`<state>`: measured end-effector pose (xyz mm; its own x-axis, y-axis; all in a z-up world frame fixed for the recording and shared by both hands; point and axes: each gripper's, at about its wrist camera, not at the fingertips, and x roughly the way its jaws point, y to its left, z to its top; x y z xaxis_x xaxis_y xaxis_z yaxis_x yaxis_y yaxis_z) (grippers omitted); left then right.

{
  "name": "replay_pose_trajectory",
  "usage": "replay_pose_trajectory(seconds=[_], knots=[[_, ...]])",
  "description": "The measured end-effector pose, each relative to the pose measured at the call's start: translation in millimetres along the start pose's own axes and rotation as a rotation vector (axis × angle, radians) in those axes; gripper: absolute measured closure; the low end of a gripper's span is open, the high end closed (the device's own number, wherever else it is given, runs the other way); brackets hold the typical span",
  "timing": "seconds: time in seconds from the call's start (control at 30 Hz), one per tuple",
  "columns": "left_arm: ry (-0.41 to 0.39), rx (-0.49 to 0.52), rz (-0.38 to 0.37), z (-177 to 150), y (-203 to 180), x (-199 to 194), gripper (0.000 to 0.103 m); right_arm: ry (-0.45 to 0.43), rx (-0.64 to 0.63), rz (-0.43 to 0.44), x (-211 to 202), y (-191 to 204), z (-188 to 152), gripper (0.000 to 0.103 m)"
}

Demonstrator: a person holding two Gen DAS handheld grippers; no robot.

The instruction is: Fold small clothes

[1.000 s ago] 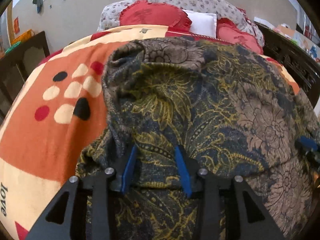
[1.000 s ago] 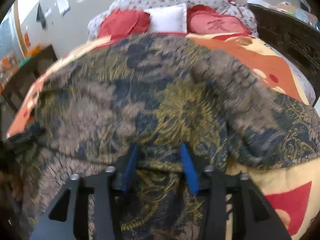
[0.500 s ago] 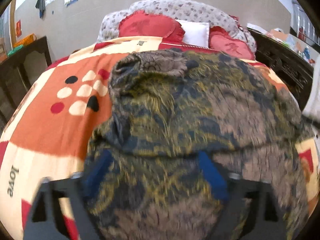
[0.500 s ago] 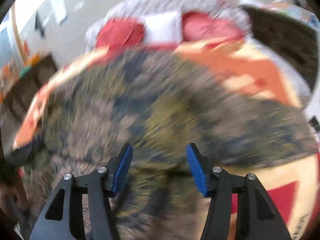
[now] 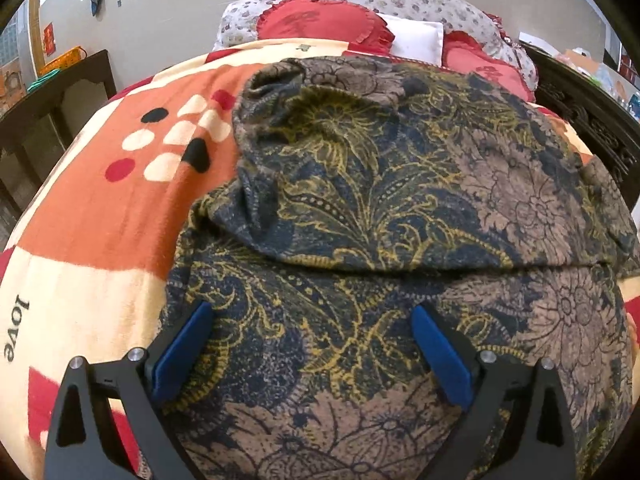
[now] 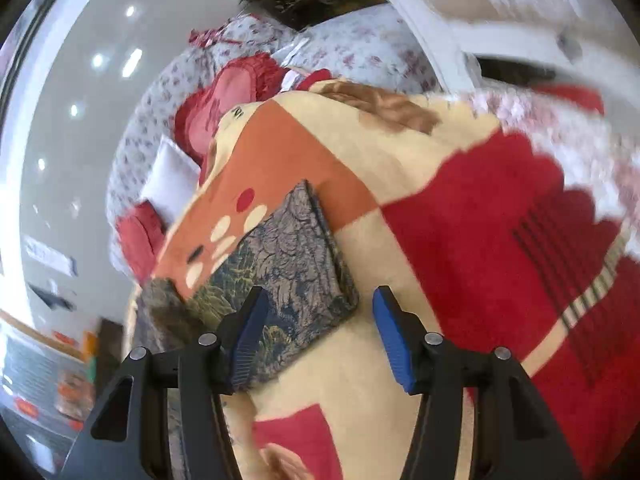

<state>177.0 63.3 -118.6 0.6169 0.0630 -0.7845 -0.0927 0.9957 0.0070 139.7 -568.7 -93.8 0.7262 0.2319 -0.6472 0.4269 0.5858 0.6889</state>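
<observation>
My left tool is spread wide over the dark floral garment lying folded on the bed's orange blanket, while my right tool is closing on nothing, with what looks like the garment's corner near it.

Patterned blanket, red heart cushions, white pillow, dark bedframe

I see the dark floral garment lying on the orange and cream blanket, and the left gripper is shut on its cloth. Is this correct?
Not quite. The left gripper is open, its blue pads spread wide with nothing pinched, as the left wrist view shows. The dark floral garment does lie on the orange and cream blanket.
</observation>
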Motion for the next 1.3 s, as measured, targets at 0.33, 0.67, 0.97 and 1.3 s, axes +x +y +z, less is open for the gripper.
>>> replay_pose_trajectory(seconds=[0.33,0.67,0.97,1.3], knots=[[-0.001,0.002,0.009,-1,0,1,0.001,-0.048,0.046,0.115,20,-4,12,0.083],[0.0,0.002,0.011,-1,0,1,0.001,-0.042,-0.034,0.049,40,18,21,0.084],[0.0,0.001,0.012,-1,0,2,0.001,-0.069,-0.293,-0.029,6,80,38,0.097],[-0.009,-0.014,0.006,-1,3,1,0.001,-0.346,-0.542,-0.029,-144,205,78,0.097]])
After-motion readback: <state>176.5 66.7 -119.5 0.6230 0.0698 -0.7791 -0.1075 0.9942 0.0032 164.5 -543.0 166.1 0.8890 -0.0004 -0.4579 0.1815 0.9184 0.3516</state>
